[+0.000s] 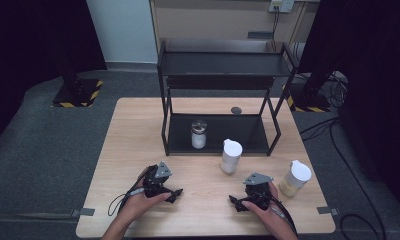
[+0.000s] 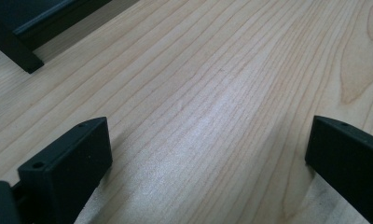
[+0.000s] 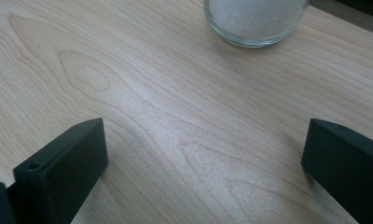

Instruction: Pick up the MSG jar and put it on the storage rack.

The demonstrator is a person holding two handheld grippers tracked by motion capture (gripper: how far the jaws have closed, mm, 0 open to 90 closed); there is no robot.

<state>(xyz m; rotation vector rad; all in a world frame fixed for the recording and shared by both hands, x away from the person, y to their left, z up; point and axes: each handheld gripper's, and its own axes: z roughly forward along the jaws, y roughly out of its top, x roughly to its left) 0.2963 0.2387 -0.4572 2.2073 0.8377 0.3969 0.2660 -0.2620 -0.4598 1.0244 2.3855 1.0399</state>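
The left gripper (image 1: 177, 193) rests low on the wooden tabletop (image 1: 123, 150) at the near left, held in the person's left hand (image 1: 138, 200). Its fingers (image 2: 68, 163) stand wide apart with bare wood between them, and a foot of the black shelf rack (image 2: 17, 51) shows at the far left corner of the left gripper view.

Farther back, the black shelf rack (image 1: 218, 75) stands on the middle of the tabletop. On its lower shelf sits a small glass jar with a metal lid (image 1: 199, 134), white grains inside. Behind the rack a small dark round cap (image 1: 236, 110) lies on the wood.

Just in front of the rack's right half stands a white-lidded jar of white powder (image 1: 231, 156), upright, between the two grippers and a little beyond them. Its glass base (image 3: 254, 23) shows ahead of the right gripper, nothing lying between.

The right gripper (image 1: 235, 202) rests at the near right in the right hand (image 1: 268, 210), its fingers (image 3: 63, 163) also spread wide on empty wood. Near it to the right stands a second white-lidded jar with beige contents (image 1: 295, 178), upright, close to the tabletop's right edge.
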